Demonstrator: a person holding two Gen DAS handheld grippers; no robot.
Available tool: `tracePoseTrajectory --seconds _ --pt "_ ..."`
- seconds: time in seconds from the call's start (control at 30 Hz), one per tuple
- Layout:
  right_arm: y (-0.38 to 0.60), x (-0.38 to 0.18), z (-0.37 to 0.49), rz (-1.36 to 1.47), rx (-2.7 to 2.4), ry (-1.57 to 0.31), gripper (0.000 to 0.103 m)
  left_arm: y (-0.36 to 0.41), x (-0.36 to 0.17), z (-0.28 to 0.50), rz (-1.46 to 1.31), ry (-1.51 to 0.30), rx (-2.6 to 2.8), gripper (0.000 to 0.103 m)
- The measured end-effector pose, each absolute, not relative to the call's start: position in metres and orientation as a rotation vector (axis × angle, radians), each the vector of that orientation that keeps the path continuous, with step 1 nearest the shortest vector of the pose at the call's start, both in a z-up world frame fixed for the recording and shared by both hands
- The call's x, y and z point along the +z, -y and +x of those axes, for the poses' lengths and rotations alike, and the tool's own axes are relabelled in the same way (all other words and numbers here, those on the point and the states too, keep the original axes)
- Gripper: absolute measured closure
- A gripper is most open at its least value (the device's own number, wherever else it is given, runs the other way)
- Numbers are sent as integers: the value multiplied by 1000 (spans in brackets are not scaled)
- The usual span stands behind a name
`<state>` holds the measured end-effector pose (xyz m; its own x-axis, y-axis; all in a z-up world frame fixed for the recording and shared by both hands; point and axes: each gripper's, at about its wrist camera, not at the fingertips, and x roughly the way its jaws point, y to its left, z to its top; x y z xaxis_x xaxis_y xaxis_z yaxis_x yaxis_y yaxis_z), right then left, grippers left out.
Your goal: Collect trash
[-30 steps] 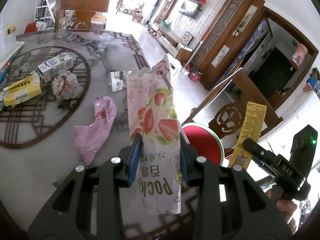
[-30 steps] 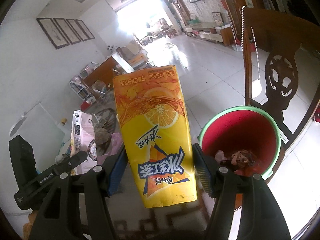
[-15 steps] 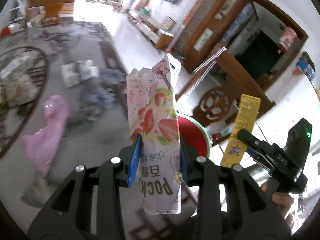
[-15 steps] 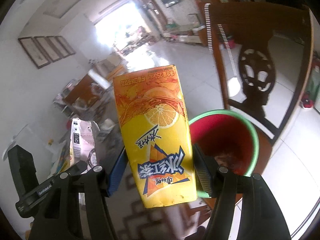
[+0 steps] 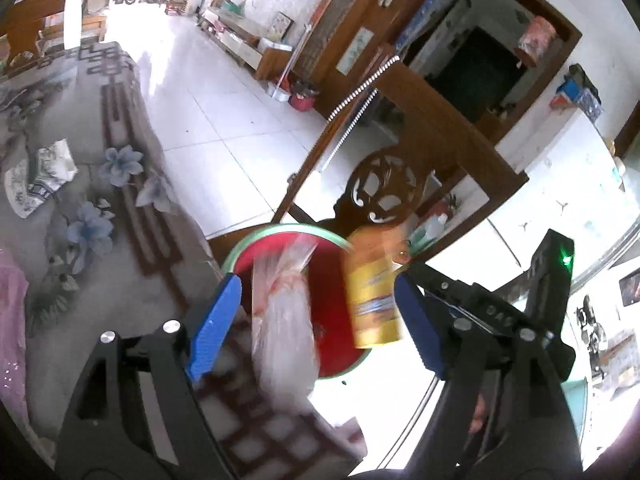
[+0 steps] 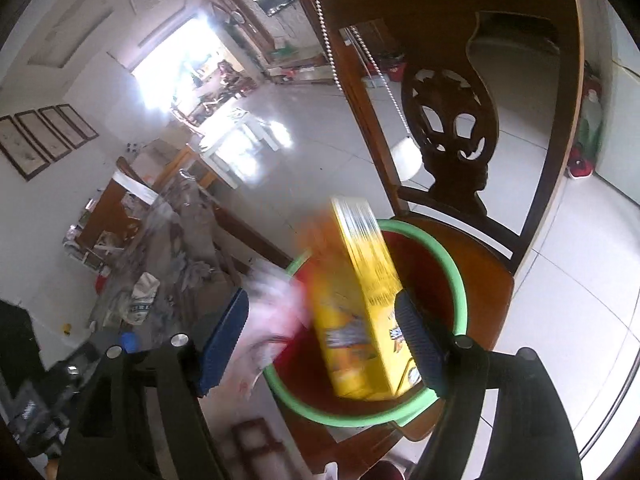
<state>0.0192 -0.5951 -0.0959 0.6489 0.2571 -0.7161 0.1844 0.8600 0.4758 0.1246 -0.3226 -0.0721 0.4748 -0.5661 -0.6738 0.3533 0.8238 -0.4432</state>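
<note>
Both claws have just been opening and grip nothing now. Between the spread pads of the left claw [image 5: 314, 326] a pink-and-white snack bag [image 5: 284, 320] blurs, loose over the bin. The right claw [image 6: 326, 340] stands wide too, with the yellow juice carton [image 6: 360, 312] tilted between its pads, seemingly clear of both. Just beyond sits the red bin [image 6: 452, 276] with its green rim, on a wooden chair [image 6: 492, 280].
</note>
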Motion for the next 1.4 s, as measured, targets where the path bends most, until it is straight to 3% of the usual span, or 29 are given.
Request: tracePoseTrajectory --seconds 0.23,0.6,0.73,0.77,0.83,0.9,1.0,1.07,1.13,1.23,1.4 --pt "570 -83 18 491 93 -874 29 253 -75 108 -230 -922 -421 24" --pt "491 -19 -5 533 359 -774 25 98 -94 81 -233 -946 -19 20" --pt "439 -41 -9 463 439 -875 25 81 -113 84 -260 -994 9 20" --pt "430 -42 -9 424 429 -905 30 80 -116 85 -258 -1002 8 20" --pt "418 -32 -15 314 431 -838 30 82 -122 87 -241 -1004 15 20" --pt "417 -33 -15 305 414 -831 28 82 -127 88 -243 -1018 2 26" --pt "425 -41 -10 348 389 -869 28 80 -132 87 -265 -1025 -14 51" --pt "430 -43 -8 376 385 -874 28 78 -132 85 -269 -1029 -22 77" --pt "430 -44 -7 372 385 -885 28 75 -130 81 -274 -1033 -32 86" --pt "424 -45 -8 334 384 -910 28 70 -127 69 -321 -1037 -30 95" --pt "415 -47 -9 274 376 -940 28 56 -119 38 -385 -1036 -37 97"
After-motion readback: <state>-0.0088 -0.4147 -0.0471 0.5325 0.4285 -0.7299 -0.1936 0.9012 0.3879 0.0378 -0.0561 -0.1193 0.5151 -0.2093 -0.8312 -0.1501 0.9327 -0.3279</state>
